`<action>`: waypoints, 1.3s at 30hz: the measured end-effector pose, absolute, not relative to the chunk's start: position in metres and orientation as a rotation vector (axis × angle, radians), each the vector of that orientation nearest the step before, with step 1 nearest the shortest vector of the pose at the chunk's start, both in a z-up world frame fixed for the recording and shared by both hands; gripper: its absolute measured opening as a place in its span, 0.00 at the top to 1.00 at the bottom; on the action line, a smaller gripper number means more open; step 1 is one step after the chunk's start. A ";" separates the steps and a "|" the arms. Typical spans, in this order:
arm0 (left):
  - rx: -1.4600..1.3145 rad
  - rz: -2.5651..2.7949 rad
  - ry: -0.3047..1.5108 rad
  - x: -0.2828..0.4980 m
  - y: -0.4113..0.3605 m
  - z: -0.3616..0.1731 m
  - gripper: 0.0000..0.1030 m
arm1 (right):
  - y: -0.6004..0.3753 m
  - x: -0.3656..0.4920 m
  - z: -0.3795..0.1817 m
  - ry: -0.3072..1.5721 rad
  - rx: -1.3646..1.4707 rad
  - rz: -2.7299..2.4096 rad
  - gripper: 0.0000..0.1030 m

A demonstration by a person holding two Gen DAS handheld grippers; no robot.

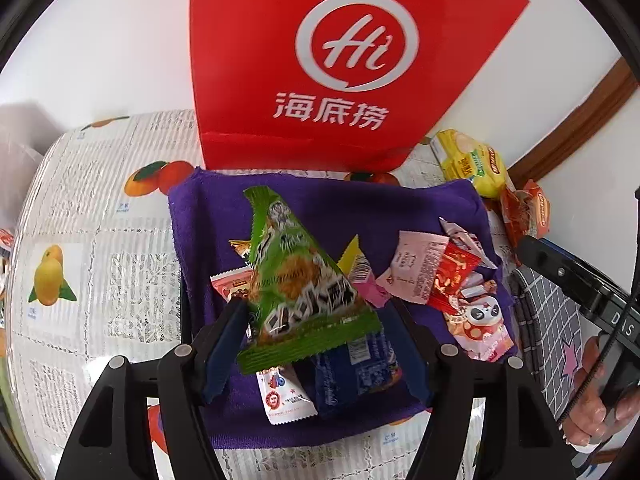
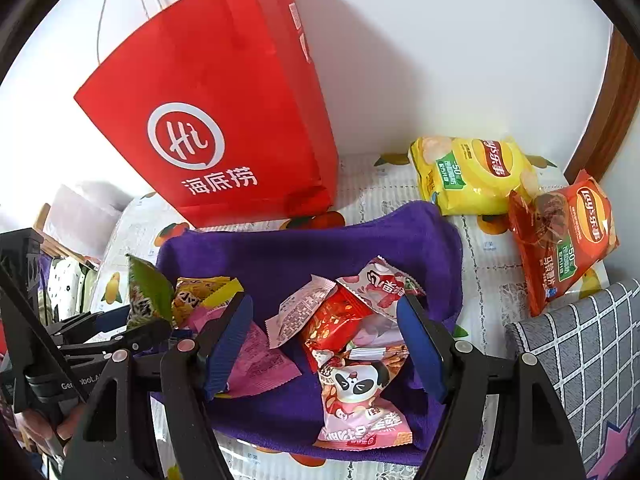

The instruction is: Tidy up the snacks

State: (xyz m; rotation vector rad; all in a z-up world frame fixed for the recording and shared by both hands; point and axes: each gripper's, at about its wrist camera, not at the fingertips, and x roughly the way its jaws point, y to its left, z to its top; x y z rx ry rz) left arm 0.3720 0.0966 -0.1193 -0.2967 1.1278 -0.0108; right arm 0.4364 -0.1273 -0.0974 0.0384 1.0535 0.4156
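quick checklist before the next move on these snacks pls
1. Left gripper jaws apart: ok, green snack packet leans on the left pad only.
2. Green packet released: cannot tell.
3. Right gripper open: ok, over the red packet and panda packet, pads not pressing.
4. Purple towel has bare space: ok, at its far side.
5. Red paper bag upright behind the towel: ok.
6. Yellow chip bag and orange chip bag off the towel: ok.
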 end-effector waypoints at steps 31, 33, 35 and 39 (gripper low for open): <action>-0.249 -0.024 1.030 0.358 0.085 -0.087 0.26 | -0.108 0.398 -0.058 0.936 -0.085 0.406 0.28; -0.238 -0.013 1.020 0.355 0.084 -0.083 0.26 | -0.110 0.392 -0.054 0.923 -0.076 0.396 0.28; -0.228 -0.011 1.006 0.352 0.082 -0.077 0.26 | -0.112 0.384 -0.051 0.918 -0.066 0.387 0.28; -0.213 -0.037 0.970 0.338 0.073 -0.060 0.26 | -0.121 0.357 -0.044 0.901 -0.042 0.349 0.27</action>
